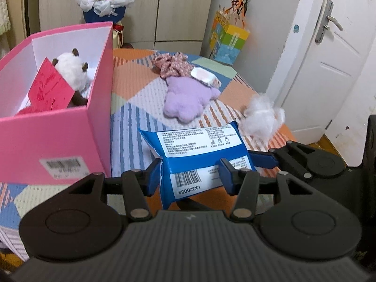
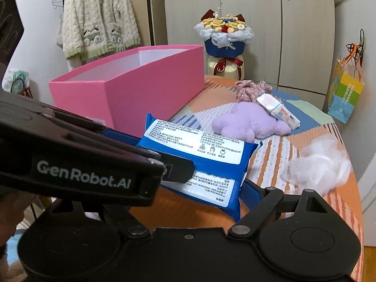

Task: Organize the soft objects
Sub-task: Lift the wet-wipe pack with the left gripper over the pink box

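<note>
Pinching the blue wipes pack (image 1: pixel 199 157) from both sides, the left claw (image 1: pixel 188 176) has its blue pads pressed against the pack's lower end, low in the centre of the left wrist view. The grip sits near the barcode end, probably so that the rest of the pack hangs clear ahead and can go over a box wall first.

At the right edge of that same view, the right claw (image 1: pixel 265 157) meets the pack's right side. In the right wrist view one of its fingers runs under the pack's right end, and the left tool's body covers the other, so I cannot tell whether this claw is pinching or only steadying the soft pack.

The pack appears held just above the bench (image 1: pixel 131 89), whose patterned cloth fills the middle of both views. The pink box (image 1: pixel 54 136) stands at the left with its top open, which suits dropping things in from above; a white plush toy (image 1: pixel 72 70) and a red card (image 1: pixel 49 89) already lie inside.

Waiting on the cloth above the pack are a purple plush (image 1: pixel 185 98), a floral fabric piece (image 1: pixel 171 63) with a small packet (image 1: pixel 204 75) resting on it, and, to the right, a tuft of white stuffing (image 1: pixel 263 115). My judgement is that the pack goes into the box next.
</note>
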`<state>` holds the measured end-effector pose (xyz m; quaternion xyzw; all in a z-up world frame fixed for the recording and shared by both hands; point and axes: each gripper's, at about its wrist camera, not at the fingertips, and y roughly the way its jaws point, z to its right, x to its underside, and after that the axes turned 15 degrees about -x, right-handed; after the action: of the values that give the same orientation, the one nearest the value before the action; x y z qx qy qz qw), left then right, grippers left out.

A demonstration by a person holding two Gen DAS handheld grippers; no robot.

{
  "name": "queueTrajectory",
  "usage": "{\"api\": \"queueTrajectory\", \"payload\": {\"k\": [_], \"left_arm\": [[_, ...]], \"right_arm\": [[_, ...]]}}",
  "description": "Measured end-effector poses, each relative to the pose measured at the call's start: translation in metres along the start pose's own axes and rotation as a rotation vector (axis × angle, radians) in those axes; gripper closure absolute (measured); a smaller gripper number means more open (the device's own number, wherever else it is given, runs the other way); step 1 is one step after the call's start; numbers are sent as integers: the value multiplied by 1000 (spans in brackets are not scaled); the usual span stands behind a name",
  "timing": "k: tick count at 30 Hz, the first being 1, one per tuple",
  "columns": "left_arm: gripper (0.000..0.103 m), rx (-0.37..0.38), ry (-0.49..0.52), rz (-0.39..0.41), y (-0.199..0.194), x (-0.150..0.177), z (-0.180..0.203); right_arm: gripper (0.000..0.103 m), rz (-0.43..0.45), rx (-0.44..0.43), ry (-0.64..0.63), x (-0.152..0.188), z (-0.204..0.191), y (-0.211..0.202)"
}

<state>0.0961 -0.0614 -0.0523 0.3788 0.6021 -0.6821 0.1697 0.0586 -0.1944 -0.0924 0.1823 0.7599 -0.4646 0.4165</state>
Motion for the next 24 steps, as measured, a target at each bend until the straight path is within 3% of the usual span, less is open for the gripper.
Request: {"api": "queueTrajectory", "payload": {"k": [11,20,24], "left_arm": [[53,86,-11,-52,-43,7,-25],[53,105,-4,-27,-94,-4,-62],[53,94,-11,21,-115,-14,-80]], "right_arm": [[12,-67,9,-67,-10,-47,-29],[12,-62,-60,-164,-46,-87,-49],[11,-25,-99,-186,-65,-100,-49]]}}
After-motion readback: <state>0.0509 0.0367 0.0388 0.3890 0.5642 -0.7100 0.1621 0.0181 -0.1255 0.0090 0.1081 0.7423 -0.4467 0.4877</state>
